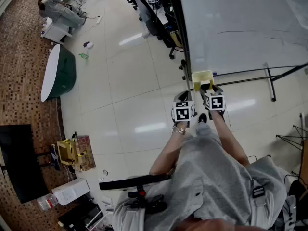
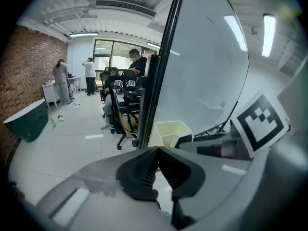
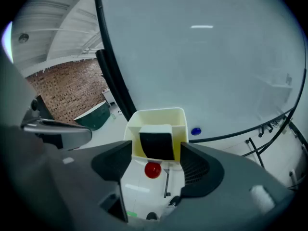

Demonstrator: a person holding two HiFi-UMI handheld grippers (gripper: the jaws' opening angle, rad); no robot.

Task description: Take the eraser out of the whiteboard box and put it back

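Right gripper (image 3: pixel 155 154) is hovering at the box (image 3: pixel 155 112) on the whiteboard (image 3: pixel 207 57), jaws spread, apparently not touching the eraser (image 3: pixel 156 141) sitting inside the box. Left gripper (image 2: pixel 156 151) is hanging alongside, jaws clenched on nothing.

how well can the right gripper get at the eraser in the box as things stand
Probably yes: the right gripper has its jaws apart and aimed at the eraser, which stands in the open-topped box, and nothing shows between them.
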